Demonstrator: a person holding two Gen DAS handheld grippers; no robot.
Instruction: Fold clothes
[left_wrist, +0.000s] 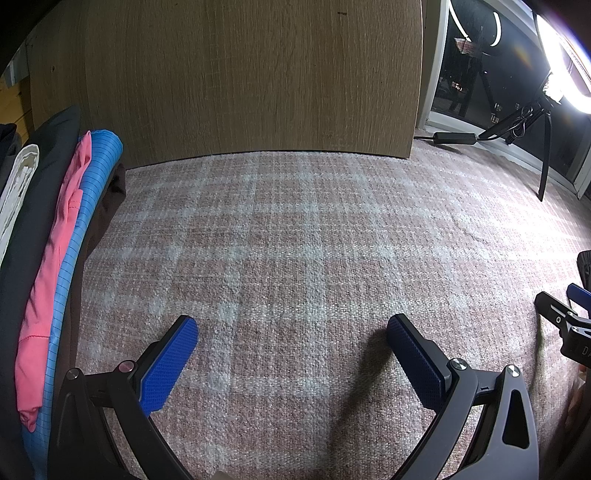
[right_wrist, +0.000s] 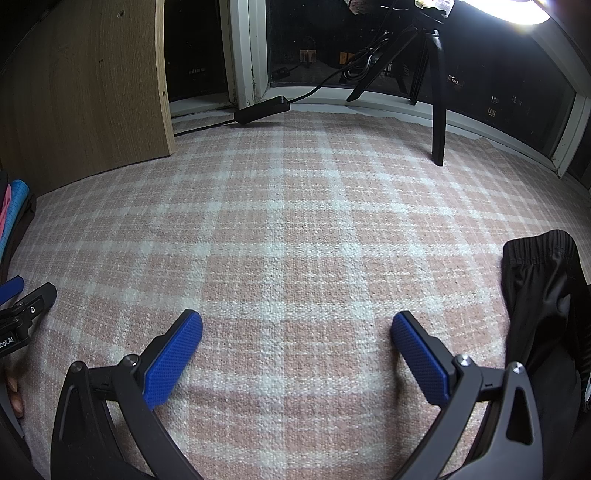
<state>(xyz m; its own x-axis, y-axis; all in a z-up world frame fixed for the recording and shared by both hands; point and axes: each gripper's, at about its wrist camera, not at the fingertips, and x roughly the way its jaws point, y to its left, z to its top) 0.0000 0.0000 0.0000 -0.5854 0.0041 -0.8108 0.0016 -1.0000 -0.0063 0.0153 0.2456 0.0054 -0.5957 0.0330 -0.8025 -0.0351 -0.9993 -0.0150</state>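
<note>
Left wrist view: looks steeply down along the left tongs (left_wrist: 291, 328), close over the plaid blanket (left_wrist: 295, 229); wooden panel (left_wrist: 251, 74) ahead. Right wrist view: same tilt along the right tongs (right_wrist: 295, 325), tripod (right_wrist: 437, 110) ahead. Both share blanket, panel, tripod.

Home room at night, pink plaid carpet (right_wrist: 295, 221), wooden cabinet side (left_wrist: 240, 74), dark window (right_wrist: 480, 66), folded clothes stack (left_wrist: 55, 240)

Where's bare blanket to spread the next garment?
Free: the plaid blanket between the wooden panel, tripod leg and both open grippers. Crowded: folded stack on the left, black garment on the right.
</note>
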